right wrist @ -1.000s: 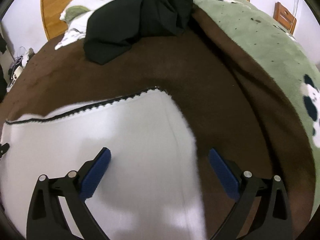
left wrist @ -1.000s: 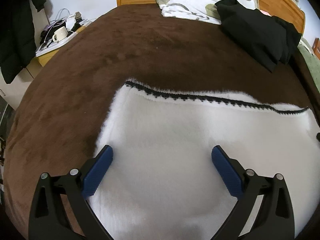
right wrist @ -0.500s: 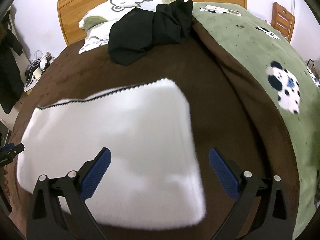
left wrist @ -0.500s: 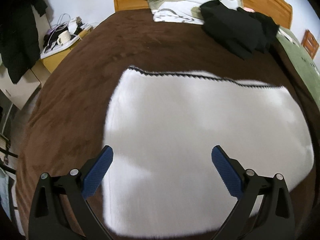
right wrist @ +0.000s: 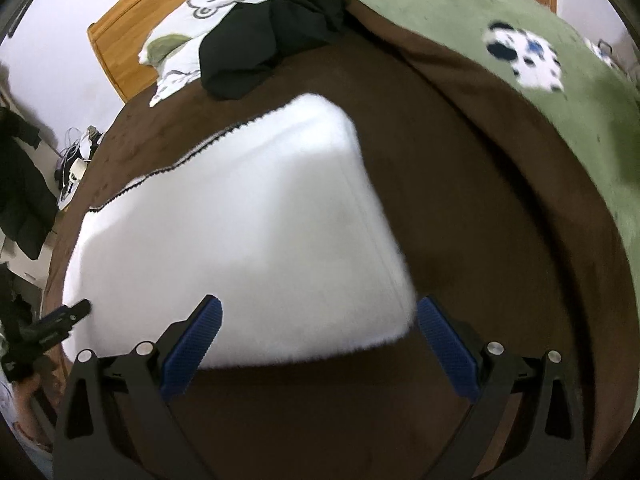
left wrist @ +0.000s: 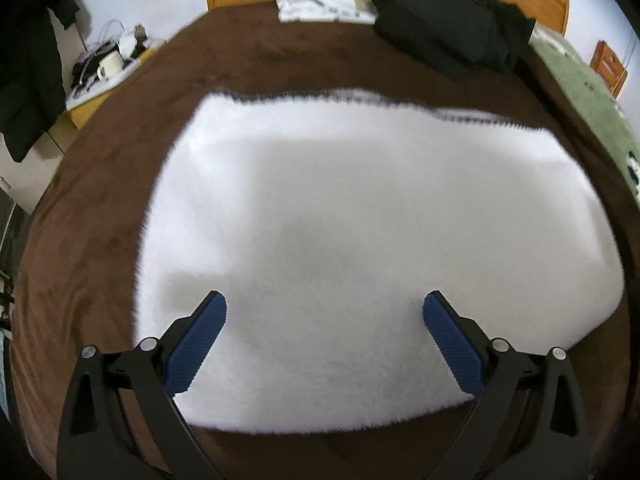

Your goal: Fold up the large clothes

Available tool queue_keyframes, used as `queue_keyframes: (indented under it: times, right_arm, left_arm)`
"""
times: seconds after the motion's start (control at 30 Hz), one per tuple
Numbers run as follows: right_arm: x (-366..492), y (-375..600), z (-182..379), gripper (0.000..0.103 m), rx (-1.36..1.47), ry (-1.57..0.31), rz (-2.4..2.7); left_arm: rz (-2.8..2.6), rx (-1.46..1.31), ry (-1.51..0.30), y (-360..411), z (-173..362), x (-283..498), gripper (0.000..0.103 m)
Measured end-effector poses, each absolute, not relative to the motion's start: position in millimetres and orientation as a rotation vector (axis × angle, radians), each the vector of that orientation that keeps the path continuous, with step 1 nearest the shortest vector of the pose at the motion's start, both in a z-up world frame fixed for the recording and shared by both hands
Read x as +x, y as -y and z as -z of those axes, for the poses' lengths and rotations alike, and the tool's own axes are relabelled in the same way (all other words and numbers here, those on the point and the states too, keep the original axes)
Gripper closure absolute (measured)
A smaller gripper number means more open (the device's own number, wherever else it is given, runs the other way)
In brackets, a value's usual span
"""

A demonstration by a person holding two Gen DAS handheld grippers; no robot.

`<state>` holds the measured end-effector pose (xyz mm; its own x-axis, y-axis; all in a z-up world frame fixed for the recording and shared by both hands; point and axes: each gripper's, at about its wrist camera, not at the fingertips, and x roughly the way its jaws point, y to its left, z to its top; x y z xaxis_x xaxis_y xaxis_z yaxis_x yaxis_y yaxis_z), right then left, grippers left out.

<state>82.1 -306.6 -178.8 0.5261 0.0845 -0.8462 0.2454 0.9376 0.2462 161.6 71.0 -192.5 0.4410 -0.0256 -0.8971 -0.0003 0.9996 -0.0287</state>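
Left gripper: the left gripper (left wrist: pixel 324 312) hangs over the near half of the white garment (left wrist: pixel 360 248), jaws spread wide, nothing between the blue pads (left wrist: pixel 198 342).
Right gripper: the right gripper (right wrist: pixel 318 316) is also spread wide and empty, poised over the garment's near right corner; its left pad sits over white fabric, its right pad over bare brown blanket (right wrist: pixel 460 208).
White garment: a fluffy white piece folded into a broad rectangle, lying flat on the brown blanket in the middle of the bed, with a thin black trim (right wrist: pixel 160 170) along its far edge.
Writing: no brand, label or lettering can be read in either view; the pillow (right wrist: pixel 216 4) shows only a cartoon animal outline.
Left view only: a white mug (left wrist: pixel 111 66) among cables on a bedside table (left wrist: pixel 86 110), close up; a dark coat (left wrist: pixel 28 60) hanging at the left edge.
Right view only: a green blanket (right wrist: pixel 520 48) with a black-and-white animal patch running down the right of the bed; the tip of the left gripper showing at the garment's left edge; the right side edge of the garment, which is motion-blurred.
Both views: a heap of black clothing (left wrist: pixel 452 32) against the pillow, well apart from the white garment, and the wooden headboard (right wrist: pixel 120 44) behind.
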Motion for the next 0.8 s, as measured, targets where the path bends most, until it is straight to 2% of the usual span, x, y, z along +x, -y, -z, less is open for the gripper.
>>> queue_keyframes:
  times: [0.4, 0.8]
  right_arm:
    - [54, 326, 202, 0.006, 0.612, -0.986, 0.084]
    - [41, 361, 252, 0.010, 1.160, -0.870, -0.046]
  left_arm:
    - [0.002, -0.007, -1.126, -65, 217, 163, 0.006]
    - [0.014, -0.011, -1.112, -67, 222, 162, 0.005]
